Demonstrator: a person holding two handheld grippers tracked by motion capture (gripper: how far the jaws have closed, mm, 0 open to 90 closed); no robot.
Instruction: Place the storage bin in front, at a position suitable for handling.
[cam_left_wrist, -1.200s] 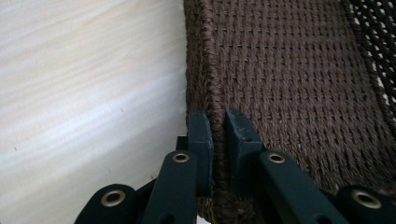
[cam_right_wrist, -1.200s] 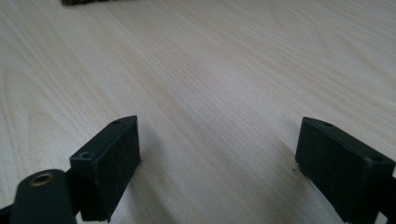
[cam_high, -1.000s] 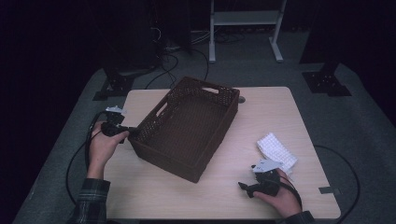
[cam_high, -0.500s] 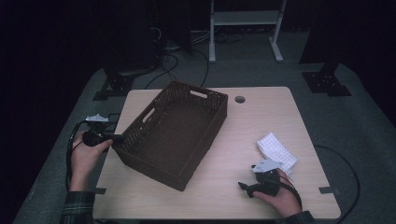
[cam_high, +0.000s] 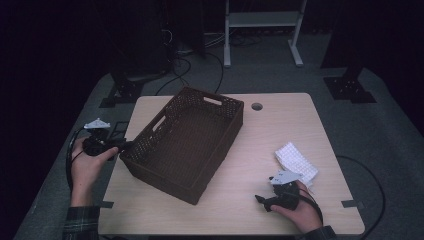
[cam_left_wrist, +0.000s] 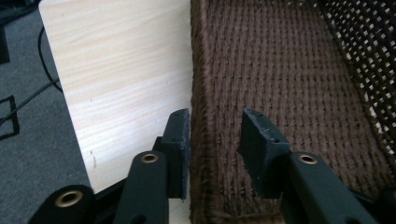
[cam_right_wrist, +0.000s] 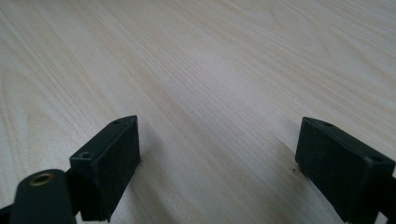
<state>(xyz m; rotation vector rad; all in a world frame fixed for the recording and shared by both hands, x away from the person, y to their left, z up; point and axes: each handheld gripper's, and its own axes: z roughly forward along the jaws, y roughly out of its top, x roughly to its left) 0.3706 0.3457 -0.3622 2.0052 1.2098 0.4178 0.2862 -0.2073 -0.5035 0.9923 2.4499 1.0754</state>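
Black two-jaw gripper (cam_left_wrist: 215, 140), brass-ringed screws, plaid sleeve (cam_high: 80, 222).

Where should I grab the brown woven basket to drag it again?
Grip the basket by the thin upright wall at its near-left corner, coming level from the table's left edge. The left gripper already straddles that wall, one finger outside, one inside.

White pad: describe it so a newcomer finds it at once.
Start from the wooden table and its big brown basket. Look right of the basket, toward the table's right edge, just beyond the right gripper. The white pad lies flat there: small, rectangular, bumpy and the one pale thing.
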